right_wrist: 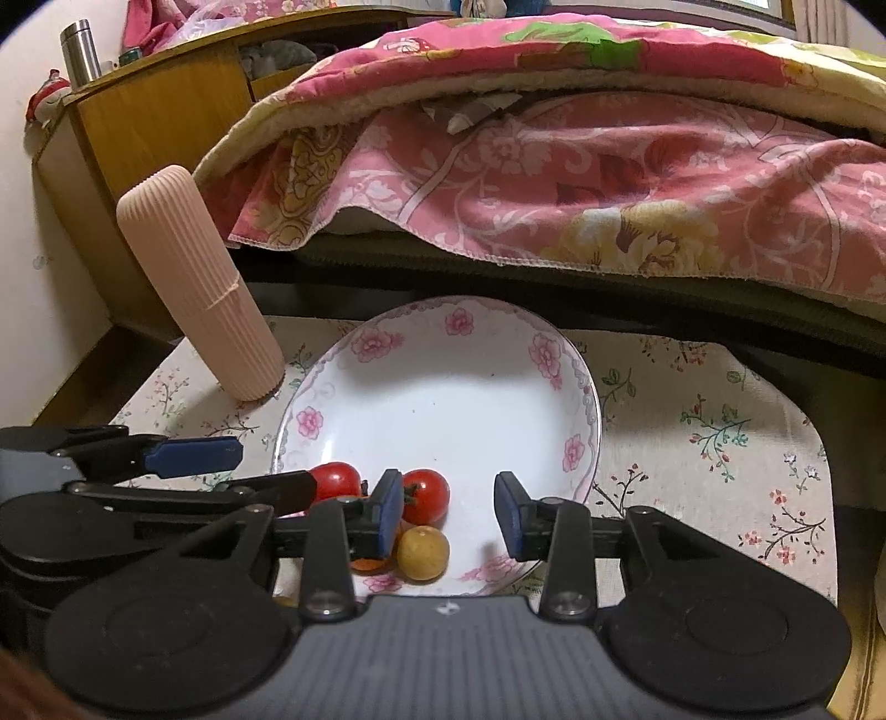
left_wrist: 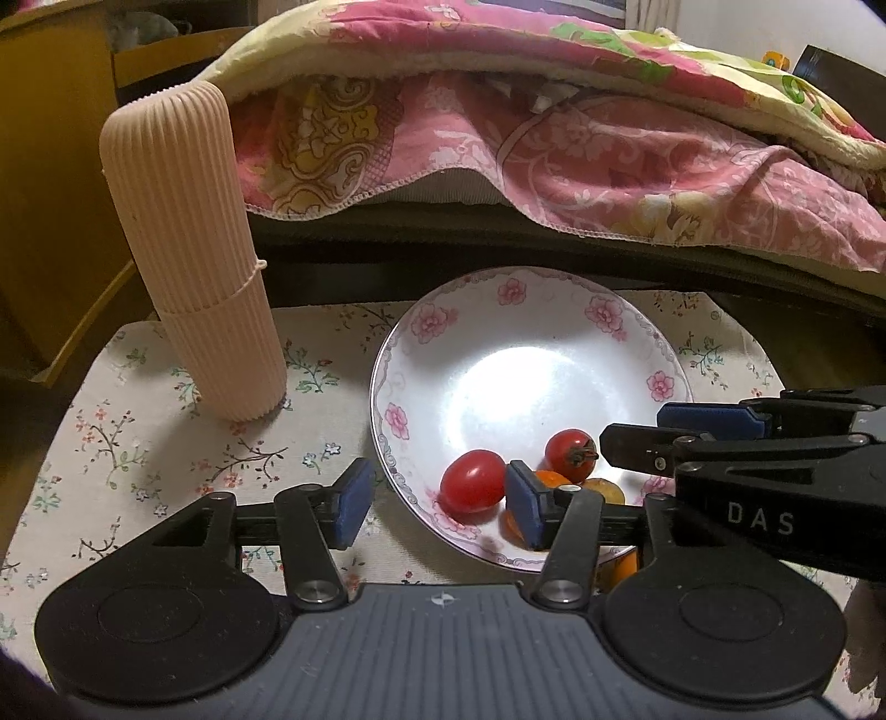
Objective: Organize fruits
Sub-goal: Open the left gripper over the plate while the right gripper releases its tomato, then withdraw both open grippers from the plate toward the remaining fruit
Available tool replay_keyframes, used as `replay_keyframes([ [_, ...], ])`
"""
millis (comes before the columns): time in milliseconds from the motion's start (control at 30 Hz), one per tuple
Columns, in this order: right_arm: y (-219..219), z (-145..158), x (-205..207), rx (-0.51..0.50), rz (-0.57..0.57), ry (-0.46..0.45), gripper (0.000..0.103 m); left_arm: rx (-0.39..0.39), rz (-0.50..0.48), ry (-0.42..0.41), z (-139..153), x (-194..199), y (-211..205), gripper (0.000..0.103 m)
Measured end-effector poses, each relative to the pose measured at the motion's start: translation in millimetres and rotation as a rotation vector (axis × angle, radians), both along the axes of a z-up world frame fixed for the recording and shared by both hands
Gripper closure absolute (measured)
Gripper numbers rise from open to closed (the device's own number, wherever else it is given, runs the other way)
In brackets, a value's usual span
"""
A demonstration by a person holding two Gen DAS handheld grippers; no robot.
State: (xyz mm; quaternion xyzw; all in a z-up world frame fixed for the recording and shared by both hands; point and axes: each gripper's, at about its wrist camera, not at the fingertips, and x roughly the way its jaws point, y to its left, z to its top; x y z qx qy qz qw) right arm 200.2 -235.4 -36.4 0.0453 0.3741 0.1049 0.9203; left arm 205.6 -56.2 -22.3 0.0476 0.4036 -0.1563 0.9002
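A white plate (left_wrist: 526, 376) (right_wrist: 443, 399) with pink flowers holds several small fruits at its near edge. In the left wrist view I see two red tomatoes (left_wrist: 472, 481) (left_wrist: 570, 454), an orange fruit (left_wrist: 551, 477) and a yellow one (left_wrist: 606, 490). My left gripper (left_wrist: 437, 504) (right_wrist: 277, 468) stands open astride the plate's near rim, the nearer red tomato between its pads but not pressed. My right gripper (right_wrist: 449, 515) (left_wrist: 634, 426) is open over the plate's near edge. A red tomato (right_wrist: 426, 495) and the yellow fruit (right_wrist: 423, 552) lie by its left pad.
A tall ribbed pink cylinder (left_wrist: 194, 266) (right_wrist: 205, 288) stands left of the plate on the floral tablecloth (left_wrist: 166, 443) (right_wrist: 709, 443). A bed with a pink quilt (left_wrist: 554, 138) runs behind the table. A wooden cabinet (right_wrist: 155, 111) with a steel flask (right_wrist: 80, 52) stands at the back left.
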Motion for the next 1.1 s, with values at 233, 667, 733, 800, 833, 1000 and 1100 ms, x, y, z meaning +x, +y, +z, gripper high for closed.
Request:
replay_keyframes([
  [233,1.5,2.5,-3.3,-0.007,0.003,0.001,0.053,0.007,-0.002,-0.006,1.2,-3.9,0.6,0.041],
  [667,6.8,11.5,-17.0,0.004,0.019,-0.008,0.053,0.016,-0.003,-0.016,6.7,-12.7,3.6,0.040],
  [733,7.4,12.3,-18.4,0.004,0.021,-0.006,0.053,0.021,-0.006,-0.019,7.1,-14.8,3.2,0.041],
  [800,7.7,12.5,-19.9,0.002,0.023,-0.003,0.053,0.028,-0.010,-0.020,7.1,-16.4,2.6,0.041],
  [833,7.7,12.3,-20.5,0.000,0.025,-0.001,0.053,0.031,-0.011,-0.019,6.9,-17.3,2.5,0.041],
  [1000,8.3,12.0,-24.9,-0.007,0.031,0.003,0.053,0.037,-0.019,-0.015,7.0,-21.1,2.0,0.041],
  [1100,8.6,12.5,-28.1,-0.009,0.031,0.007,0.053,0.038,-0.021,-0.012,7.6,-24.5,1.8,0.041],
])
